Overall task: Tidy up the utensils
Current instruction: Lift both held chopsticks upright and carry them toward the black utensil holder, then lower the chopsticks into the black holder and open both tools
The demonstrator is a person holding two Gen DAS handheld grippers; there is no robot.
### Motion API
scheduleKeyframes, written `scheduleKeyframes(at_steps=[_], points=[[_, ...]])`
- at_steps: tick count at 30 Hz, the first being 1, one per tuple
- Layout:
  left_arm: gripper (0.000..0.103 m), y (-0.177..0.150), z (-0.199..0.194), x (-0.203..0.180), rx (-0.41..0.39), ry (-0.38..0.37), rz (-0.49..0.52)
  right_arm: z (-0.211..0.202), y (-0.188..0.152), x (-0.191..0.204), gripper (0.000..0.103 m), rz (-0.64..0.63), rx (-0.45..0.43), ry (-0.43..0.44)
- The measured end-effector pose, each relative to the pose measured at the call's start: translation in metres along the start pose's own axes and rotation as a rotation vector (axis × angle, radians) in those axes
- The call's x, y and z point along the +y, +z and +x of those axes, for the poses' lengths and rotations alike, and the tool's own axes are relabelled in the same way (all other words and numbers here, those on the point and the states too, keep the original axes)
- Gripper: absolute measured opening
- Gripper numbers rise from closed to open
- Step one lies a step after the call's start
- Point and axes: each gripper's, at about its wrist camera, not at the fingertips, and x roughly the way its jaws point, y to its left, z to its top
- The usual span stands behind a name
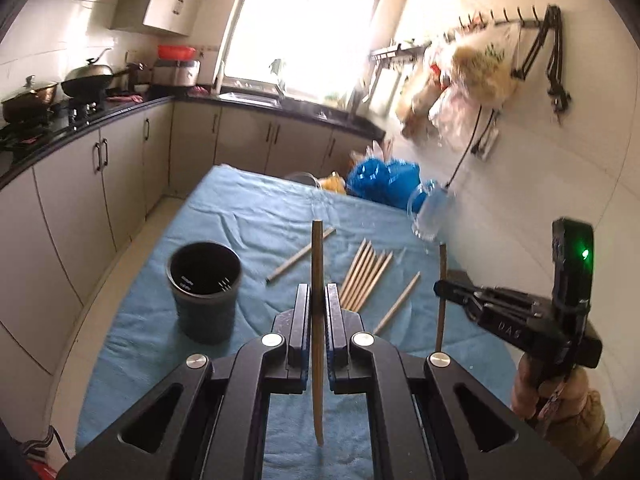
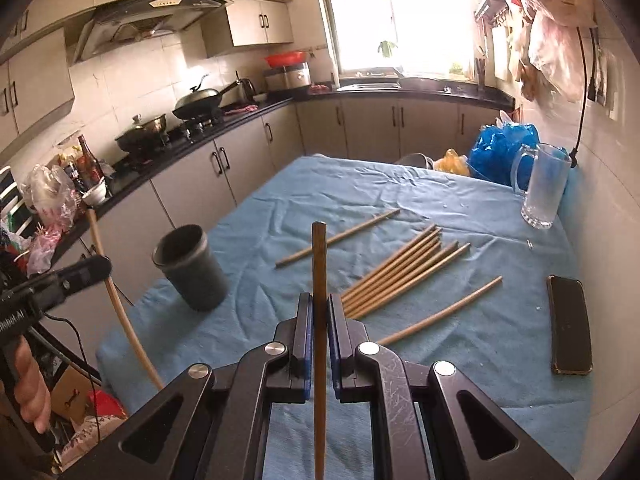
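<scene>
My left gripper point(image 1: 318, 294) is shut on a wooden chopstick point(image 1: 317, 256) that stands upright between its blue pads, above the blue cloth. My right gripper point(image 2: 319, 306) is likewise shut on another upright chopstick point(image 2: 319, 256). In the left wrist view the right gripper point(image 1: 440, 286) shows at the right, clamping its chopstick point(image 1: 442, 312). In the right wrist view the left gripper point(image 2: 102, 266) shows at the left with its chopstick point(image 2: 120, 312). A dark round holder point(image 1: 205, 290) point(image 2: 190, 268) stands empty on the cloth to the left. Several loose chopsticks point(image 1: 366, 276) point(image 2: 400, 272) lie in a bundle ahead.
Single chopsticks point(image 2: 338, 238) point(image 2: 444, 308) lie apart from the bundle. A glass mug point(image 2: 542, 186) stands far right, a black phone point(image 2: 570, 326) near the right edge, blue bags point(image 2: 500, 148) behind. The cloth-covered table point(image 2: 280, 208) sits beside kitchen cabinets point(image 2: 208, 172); a wall runs along the right.
</scene>
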Motion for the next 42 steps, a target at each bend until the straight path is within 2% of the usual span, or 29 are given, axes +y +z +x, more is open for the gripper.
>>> scheduleKeyframes(at_steps=[11,20,23,31,35,37,39,40,42], points=[[0.006,0.016,-0.030,0.051,-0.061,0.014,-0.072,0.008,0.022,0.027,0.008,-0.018,-0.031,0.031],[0.006,0.053,-0.040,0.082,-0.113,-0.020,-0.120,0.014,0.060,0.041,0.008,0.021,-0.083,0.078],[0.006,0.070,-0.039,0.083,-0.144,-0.026,-0.106,0.018,0.080,0.049,0.008,0.040,-0.114,0.118],[0.006,0.117,-0.038,0.085,-0.221,0.040,-0.039,0.039,0.128,0.079,0.008,0.073,-0.197,0.211],[0.006,0.134,-0.027,0.091,-0.210,0.088,-0.013,0.057,0.149,0.090,0.008,0.112,-0.255,0.263],[0.006,0.138,-0.016,0.096,-0.187,0.101,-0.011,0.066,0.153,0.095,0.008,0.125,-0.283,0.263],[0.006,0.138,0.003,0.101,-0.143,0.104,-0.023,0.079,0.155,0.103,0.008,0.118,-0.316,0.228],[0.006,0.135,0.012,0.104,-0.119,0.102,-0.033,0.087,0.155,0.107,0.008,0.107,-0.316,0.208],[0.006,0.127,0.032,0.109,-0.066,0.095,-0.051,0.111,0.149,0.114,0.008,0.094,-0.254,0.188]])
